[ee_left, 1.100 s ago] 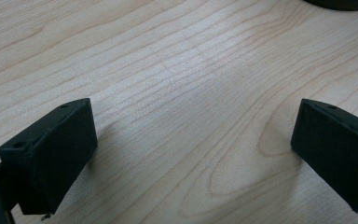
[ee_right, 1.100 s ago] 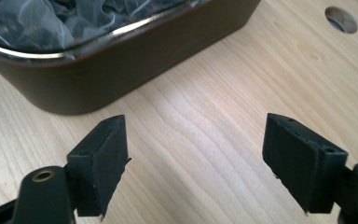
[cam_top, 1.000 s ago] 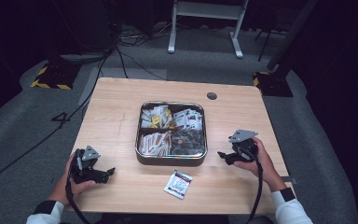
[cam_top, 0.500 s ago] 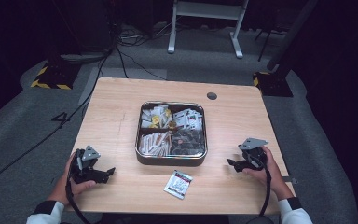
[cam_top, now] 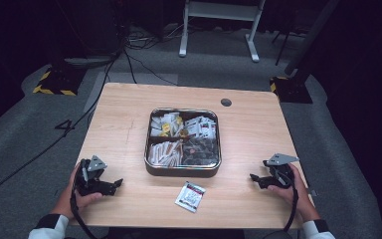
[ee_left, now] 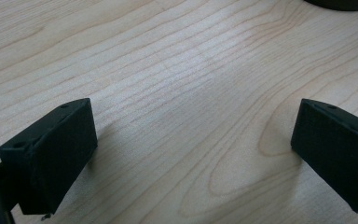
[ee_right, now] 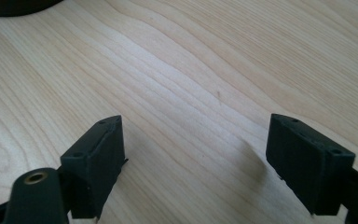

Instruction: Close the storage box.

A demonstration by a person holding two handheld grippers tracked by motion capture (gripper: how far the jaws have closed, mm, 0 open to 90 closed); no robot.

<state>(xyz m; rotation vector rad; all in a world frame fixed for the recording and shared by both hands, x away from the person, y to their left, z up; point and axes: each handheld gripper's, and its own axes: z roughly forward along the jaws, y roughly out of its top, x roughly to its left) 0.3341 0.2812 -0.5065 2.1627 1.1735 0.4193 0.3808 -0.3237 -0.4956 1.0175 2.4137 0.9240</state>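
High view leaves much too small to read: the metal tray [cam_top: 183, 167] at mid-table holds four compartments of small packets, pale ones on its left side, white-and-red ones at far right, dark ones at near right, but none of their printing is legible. A single white sachet [cam_top: 190, 196] with a dark-and-red patch lies flat on the wooden table [cam_top: 124, 119], apart from the tray's near wall, between the two grippers; its lettering is a blur.

Left gripper [cam_top: 113, 184] rests on the table at the sachet's left, right gripper [cam_top: 255, 178] at its right, each held in a hand. The gripper views settle what the high view cannot: both pairs of jaws stand wide apart over bare wood, holding nothing. A dark curved edge, cut off at the frame's top, shows ahead of each gripper.
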